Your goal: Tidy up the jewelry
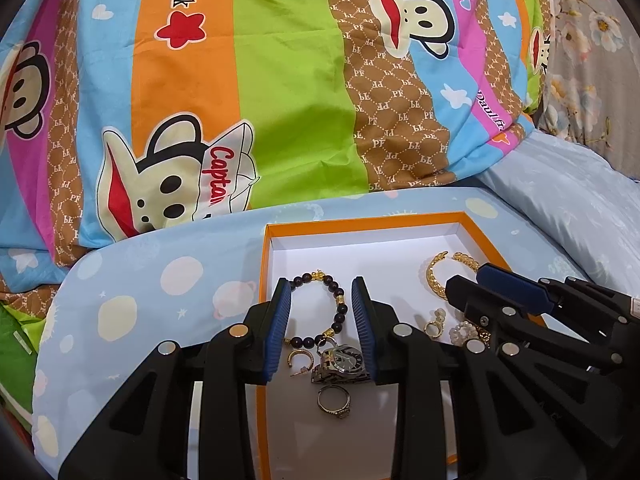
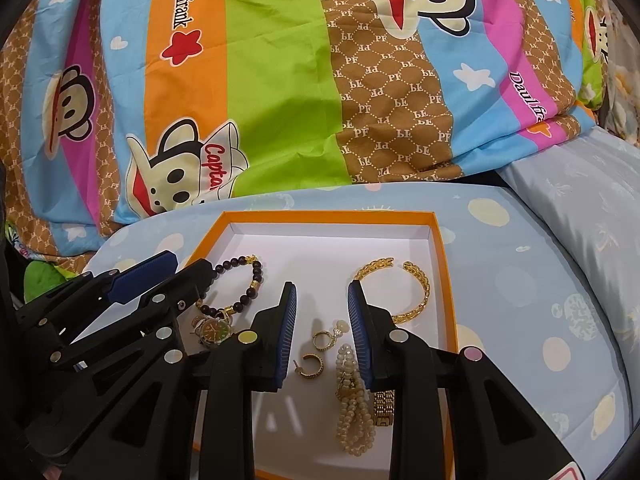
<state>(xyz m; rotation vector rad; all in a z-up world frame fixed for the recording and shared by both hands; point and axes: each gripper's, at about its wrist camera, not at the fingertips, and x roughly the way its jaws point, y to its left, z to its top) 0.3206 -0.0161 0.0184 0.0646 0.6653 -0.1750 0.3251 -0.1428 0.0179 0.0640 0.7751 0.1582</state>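
Observation:
An orange box (image 1: 360, 222) with a white floor (image 2: 332, 216) holds the jewelry. In the left wrist view my left gripper (image 1: 322, 292) is open and empty over a dark bead bracelet (image 1: 340, 304), a watch (image 1: 344, 364), a gold hoop (image 1: 297, 360) and a ring (image 1: 334, 402). In the right wrist view my right gripper (image 2: 322, 290) is open and empty over a gold earring (image 2: 324, 339), a hoop (image 2: 310, 366) and a pearl bracelet (image 2: 352, 404). A gold bangle (image 2: 416, 292) lies at the right. The right gripper also shows in the left wrist view (image 1: 468, 276).
The box sits on a light blue cushion (image 1: 160, 280) with pale dots. A striped cartoon blanket (image 1: 280, 80) rises behind it. A pale blue pillow (image 2: 580, 200) lies to the right. A gold watch band (image 2: 384, 406) lies beside the pearls.

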